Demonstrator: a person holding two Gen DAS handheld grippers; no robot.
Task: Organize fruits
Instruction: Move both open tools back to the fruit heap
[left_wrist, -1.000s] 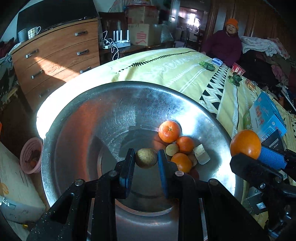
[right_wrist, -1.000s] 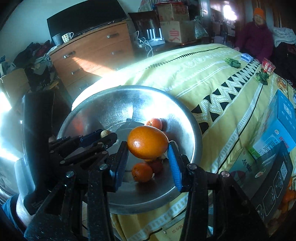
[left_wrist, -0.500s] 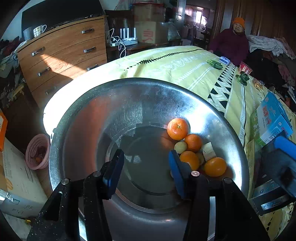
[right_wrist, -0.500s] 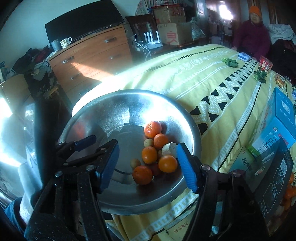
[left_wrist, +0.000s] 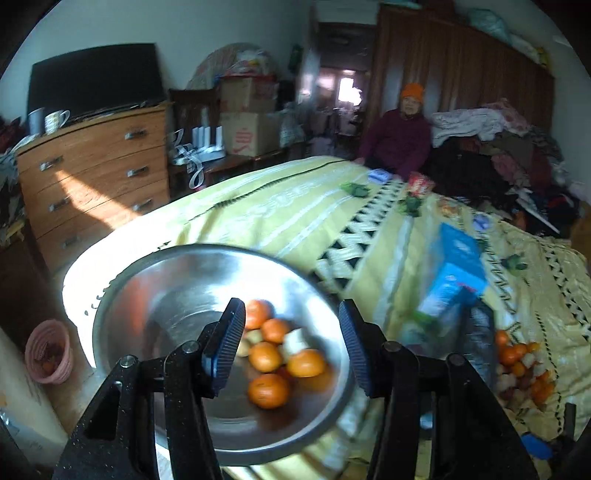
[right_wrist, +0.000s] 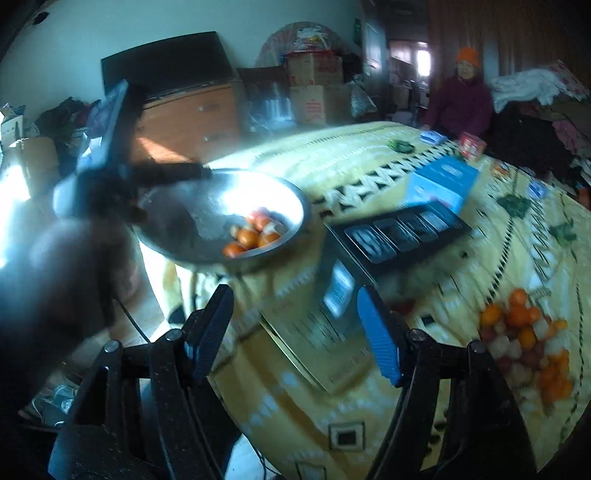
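A steel bowl (left_wrist: 155, 280) sits at the table's near left corner and holds several oranges (left_wrist: 267, 389) and smaller pale fruits. My left gripper (left_wrist: 291, 347) is open and empty, raised above the bowl's right half. My right gripper (right_wrist: 295, 332) is open and empty, back from the bowl (right_wrist: 291, 199), over the table's front edge. A heap of loose oranges and pale fruits (right_wrist: 524, 332) lies on the yellow cloth at the right; it also shows in the left wrist view (left_wrist: 521, 365). The left gripper's body appears blurred in the right wrist view (right_wrist: 110, 184).
A black tray box (right_wrist: 399, 229) and a blue carton (right_wrist: 443, 181) lie between the bowl and the fruit heap. A person (left_wrist: 402, 129) sits at the table's far side. A wooden dresser (left_wrist: 92, 173) stands at the left, a pink basket (left_wrist: 48, 350) on the floor.
Both grippers let their fruit go into the bowl, opened, and pulled up and back from it. The right one swung right toward the fruit heap.
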